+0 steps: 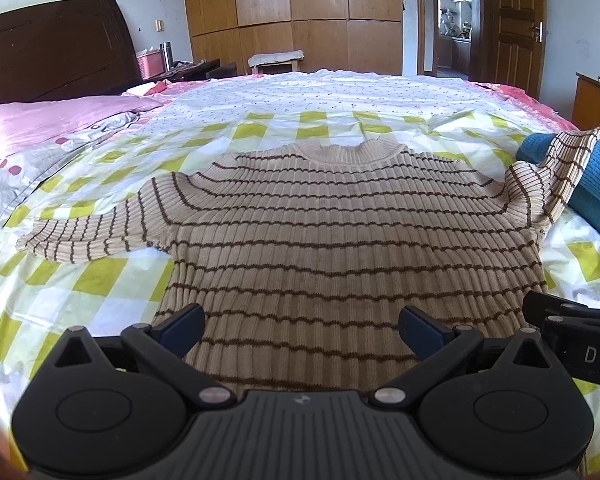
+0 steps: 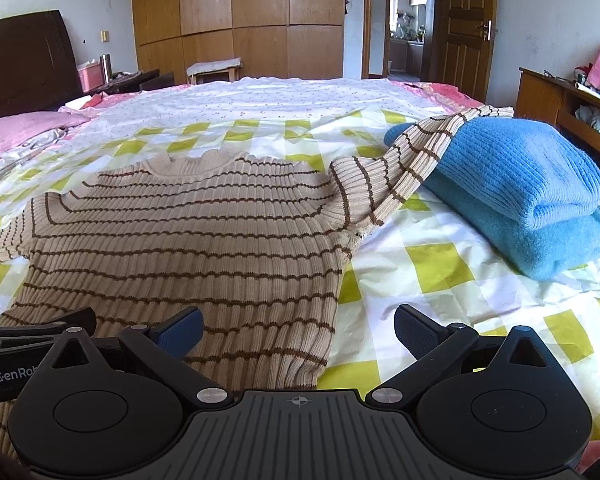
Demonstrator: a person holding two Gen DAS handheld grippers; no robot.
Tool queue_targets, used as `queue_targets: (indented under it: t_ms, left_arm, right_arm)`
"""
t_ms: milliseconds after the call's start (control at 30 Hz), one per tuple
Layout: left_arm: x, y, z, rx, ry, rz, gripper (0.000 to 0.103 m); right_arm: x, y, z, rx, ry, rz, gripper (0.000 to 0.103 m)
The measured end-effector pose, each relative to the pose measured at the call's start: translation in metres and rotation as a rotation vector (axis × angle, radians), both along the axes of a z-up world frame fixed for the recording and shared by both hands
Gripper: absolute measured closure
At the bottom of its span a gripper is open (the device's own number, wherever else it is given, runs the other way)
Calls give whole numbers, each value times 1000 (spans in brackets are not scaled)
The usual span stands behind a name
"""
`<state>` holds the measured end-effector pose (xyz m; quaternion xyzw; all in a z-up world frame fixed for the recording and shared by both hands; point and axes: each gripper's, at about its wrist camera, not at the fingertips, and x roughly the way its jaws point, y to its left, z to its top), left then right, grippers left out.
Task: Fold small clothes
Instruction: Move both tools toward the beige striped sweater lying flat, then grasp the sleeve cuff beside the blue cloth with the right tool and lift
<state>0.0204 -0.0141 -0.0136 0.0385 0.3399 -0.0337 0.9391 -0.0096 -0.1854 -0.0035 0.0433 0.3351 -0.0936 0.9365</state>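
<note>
The striped sweater lies flat and unfolded in the middle of the bed, collar toward 12 o'clock, its right sleeve draped over a folded blue sweater at about 2 o'clock. That blue one looks finished, so this fold is not yet begun. The left gripper and the right gripper are both spread wide at the hem, holding nothing.

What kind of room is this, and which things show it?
Most likely a home bedroom. A wide bed with a yellow-checked sheet fills the view, a dark wooden headboard stands at its left, and a tall wooden wardrobe lines the far wall.
</note>
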Motion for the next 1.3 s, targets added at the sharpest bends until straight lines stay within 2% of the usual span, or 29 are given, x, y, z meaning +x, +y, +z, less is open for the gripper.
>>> queue_targets:
  t_ms: [133,333,533,600,700,867,1033,1300]
  left_arm:
    - [5,-7,3,5,-3,-8,0]
    - [9,-21,8,15,-10,-52,0]
    - [19,-43,14,12,-44,-138,0]
    - [24,-49,15,5,-51,-153,0]
    - [35,-57,15,-25,-42,-168,0]
    - [56,-71,17,-50,-40,-175,0]
    - [72,-86,23,-68,-55,-190,0]
    - [97,-106,28,-130,-56,-199,0]
  right_arm:
    - [5,-9,2,34,-4,-9,6]
    - [8,-20,9,43,-15,-20,17]
    - [21,-45,14,114,-6,-49,35]
    - [28,-53,16,115,-5,-56,46]
    - [38,-67,18,125,-4,-65,52]
    - [50,-88,24,138,-21,-78,55]
    - [66,-120,44,138,-62,-110,55]
    - [105,-204,82,195,-152,-270,55]
